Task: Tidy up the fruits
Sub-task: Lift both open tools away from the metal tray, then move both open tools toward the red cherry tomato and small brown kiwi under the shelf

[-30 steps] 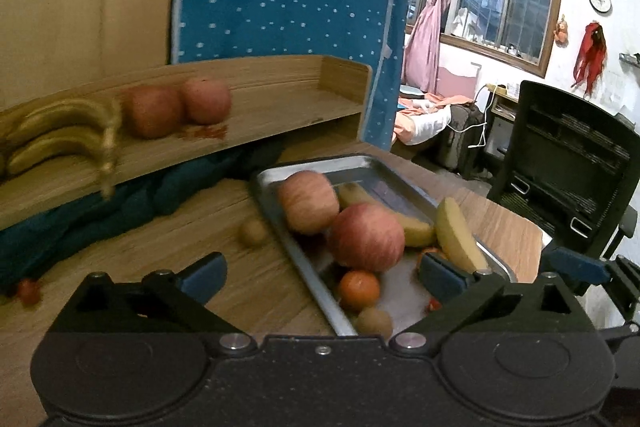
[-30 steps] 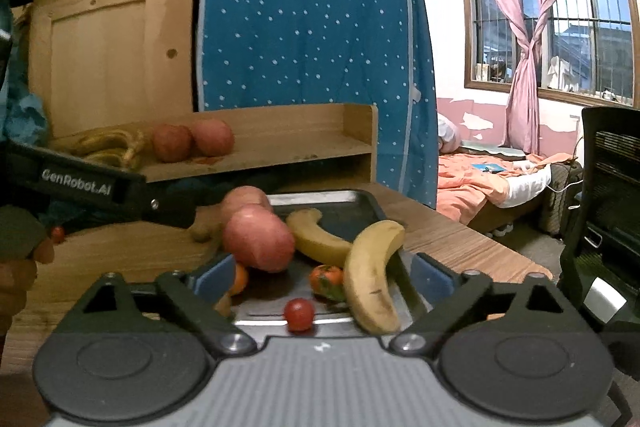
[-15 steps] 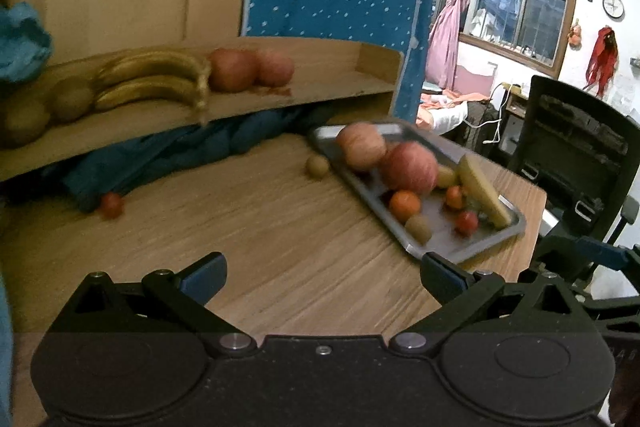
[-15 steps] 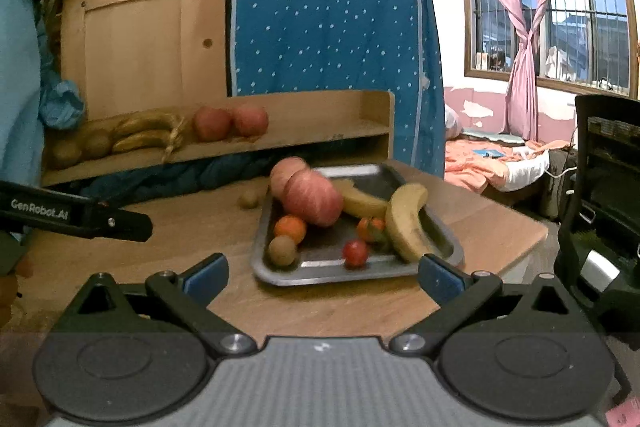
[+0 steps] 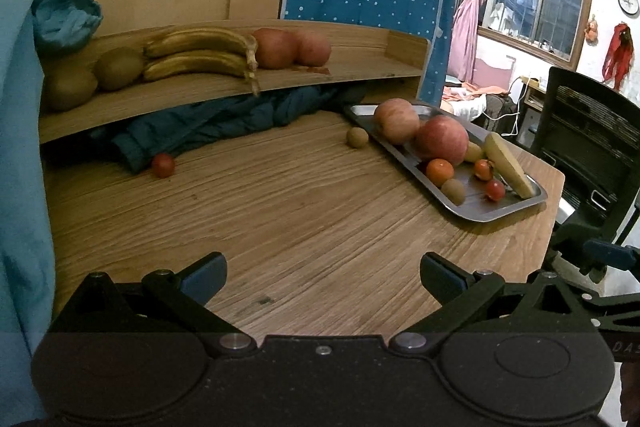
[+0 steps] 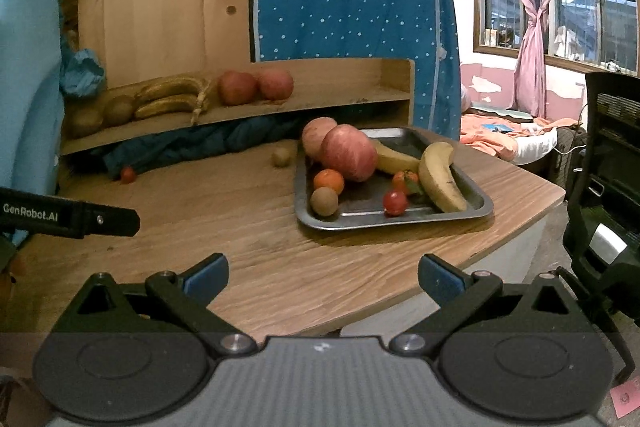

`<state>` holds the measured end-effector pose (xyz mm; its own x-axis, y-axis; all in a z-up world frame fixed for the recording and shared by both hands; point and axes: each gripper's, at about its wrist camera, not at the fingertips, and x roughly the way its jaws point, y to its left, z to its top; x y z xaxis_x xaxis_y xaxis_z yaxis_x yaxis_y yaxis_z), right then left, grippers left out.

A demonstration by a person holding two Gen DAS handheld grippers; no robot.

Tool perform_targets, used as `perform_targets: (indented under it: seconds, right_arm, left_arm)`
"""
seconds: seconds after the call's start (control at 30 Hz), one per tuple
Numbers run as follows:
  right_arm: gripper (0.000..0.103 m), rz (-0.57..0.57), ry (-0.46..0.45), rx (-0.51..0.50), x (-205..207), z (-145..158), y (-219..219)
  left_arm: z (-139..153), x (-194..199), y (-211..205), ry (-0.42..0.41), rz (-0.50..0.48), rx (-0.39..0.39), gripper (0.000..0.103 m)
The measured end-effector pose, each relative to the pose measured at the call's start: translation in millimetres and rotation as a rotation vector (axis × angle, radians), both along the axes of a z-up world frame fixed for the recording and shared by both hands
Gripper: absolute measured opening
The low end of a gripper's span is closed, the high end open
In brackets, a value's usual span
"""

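A metal tray on the wooden table holds two apples, two bananas, an orange, a kiwi and small tomatoes. A wooden shelf behind carries bananas, two apples and kiwis. A loose kiwi and a tomato lie on the table. My left gripper and right gripper are both open and empty, well back from the tray.
A dark blue cloth is bunched under the shelf. A black office chair stands past the table's right edge. The left gripper's body shows at the left of the right wrist view.
Both grippers have pulled back from the tray, so the fruits look smaller and farther. Both stay open and empty.
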<state>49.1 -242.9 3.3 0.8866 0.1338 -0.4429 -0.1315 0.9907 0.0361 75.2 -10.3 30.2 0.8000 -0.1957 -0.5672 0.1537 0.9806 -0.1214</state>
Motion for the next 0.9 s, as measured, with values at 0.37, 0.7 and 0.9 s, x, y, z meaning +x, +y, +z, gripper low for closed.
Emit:
perform_targets:
  seconds: [0.37, 0.7, 0.9]
  right_arm:
    - [0.103, 0.009, 0.016, -0.004, 5, -2, 3]
    - [0.103, 0.022, 0.025, -0.004, 14, -1, 4]
    - [0.103, 0.034, 0.029, -0.002, 24, 1, 3]
  left_arm:
    - [-1, 5, -1, 0.012, 0.003, 0.013, 0.102]
    - [0, 13, 0, 0.018, 0.022, 0.021, 0.102]
    - [3, 22, 3, 0.019, 0.044, 0.023, 0.102]
